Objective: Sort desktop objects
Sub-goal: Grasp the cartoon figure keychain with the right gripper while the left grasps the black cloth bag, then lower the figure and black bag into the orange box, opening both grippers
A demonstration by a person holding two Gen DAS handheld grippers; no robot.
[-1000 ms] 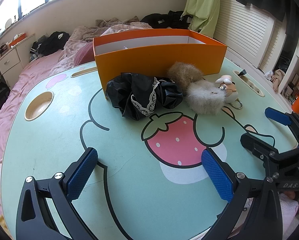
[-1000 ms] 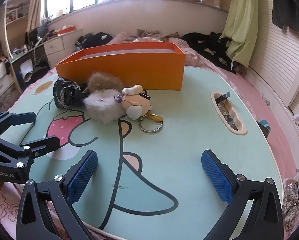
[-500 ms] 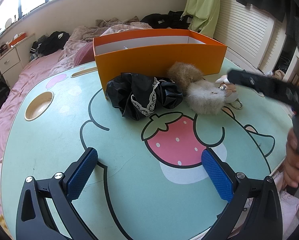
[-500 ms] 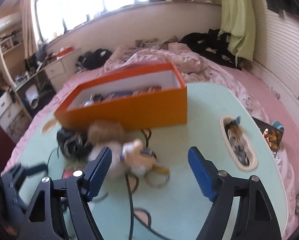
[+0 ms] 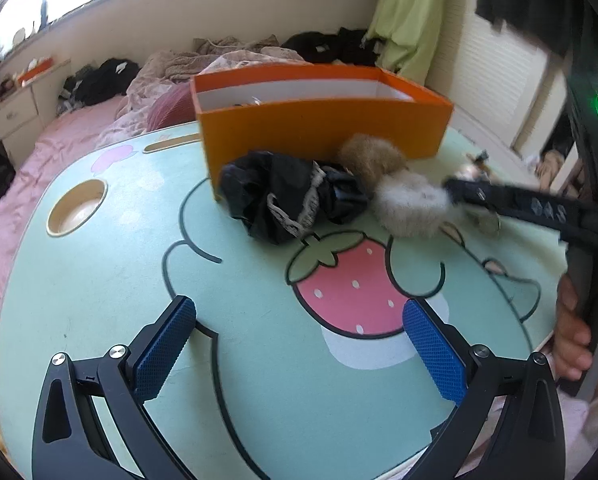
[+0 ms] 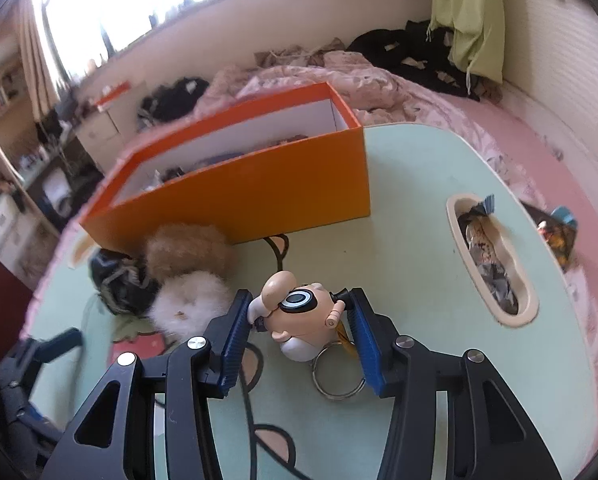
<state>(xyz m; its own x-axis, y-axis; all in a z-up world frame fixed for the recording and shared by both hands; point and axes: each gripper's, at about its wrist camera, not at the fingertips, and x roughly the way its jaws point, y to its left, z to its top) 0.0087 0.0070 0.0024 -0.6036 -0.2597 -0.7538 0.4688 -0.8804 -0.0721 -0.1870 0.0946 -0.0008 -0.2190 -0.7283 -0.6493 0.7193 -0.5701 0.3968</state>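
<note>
A big-headed doll keychain (image 6: 299,312) with a metal ring (image 6: 337,376) lies on the mint cartoon table (image 6: 419,240). My right gripper (image 6: 299,320) is closing on it, with both blue pads touching the doll's sides. In the left wrist view the right gripper (image 5: 459,192) reaches in from the right beside a white pompom (image 5: 411,204). A tan pompom (image 5: 371,156) and a black lace-trimmed cloth (image 5: 283,200) lie against the orange box (image 5: 323,132). My left gripper (image 5: 299,344) hovers open over the strawberry print, holding nothing.
The orange box (image 6: 259,184) holds several small items. A round cup recess (image 5: 77,208) sits at the table's left, and a long recess (image 6: 491,260) filled with wrappers at its right. A hand (image 5: 575,320) grips the right tool. Pink bedding surrounds the table.
My right gripper moved forward from the table's near edge to the doll keychain and its jaws narrowed around it. The left gripper stayed in place and open.
</note>
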